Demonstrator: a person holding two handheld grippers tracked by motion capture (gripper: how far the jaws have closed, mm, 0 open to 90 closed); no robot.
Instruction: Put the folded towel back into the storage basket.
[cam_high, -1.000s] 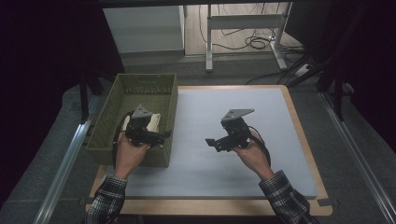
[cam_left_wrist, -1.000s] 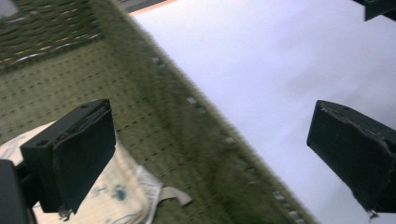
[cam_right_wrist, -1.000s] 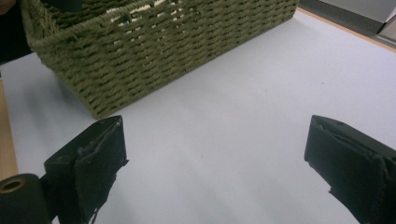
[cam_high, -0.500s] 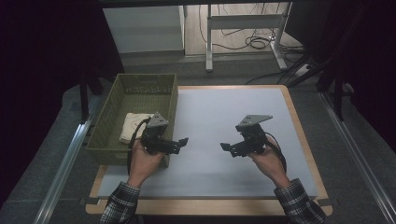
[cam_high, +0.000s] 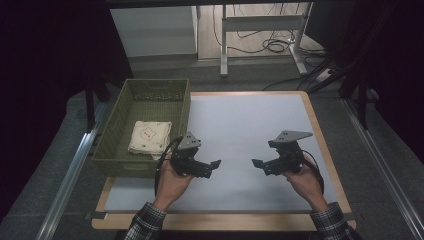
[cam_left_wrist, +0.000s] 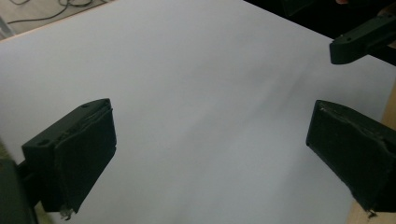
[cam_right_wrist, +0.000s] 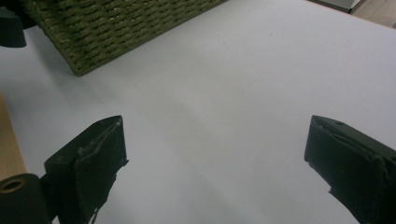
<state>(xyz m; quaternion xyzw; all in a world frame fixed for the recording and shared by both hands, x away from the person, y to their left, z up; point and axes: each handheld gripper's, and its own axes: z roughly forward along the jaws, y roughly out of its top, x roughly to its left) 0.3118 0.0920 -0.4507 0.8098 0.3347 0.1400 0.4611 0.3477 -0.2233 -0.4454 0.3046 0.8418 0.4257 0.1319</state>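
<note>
Both grippers, left (cam_high: 216, 163) and right (cam_high: 256, 162), gape empty over the worktop (cam_high: 240, 125); folded cloth (cam_high: 149, 137) sits in basket (cam_high: 150, 90) (left edge). Withdraw level.

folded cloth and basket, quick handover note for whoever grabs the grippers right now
Left gripper: open, nothing between its jaws, held over the white mat just right of the basket's near corner.
Right gripper: open, nothing between its jaws, over the mat, facing the left one.
Folded cloth: lies flat in the near part of the green woven basket at the table's left.
Done: the cloth is in the basket and released.
Left: no other item lies on the mat, so probably nothing to place.
</note>
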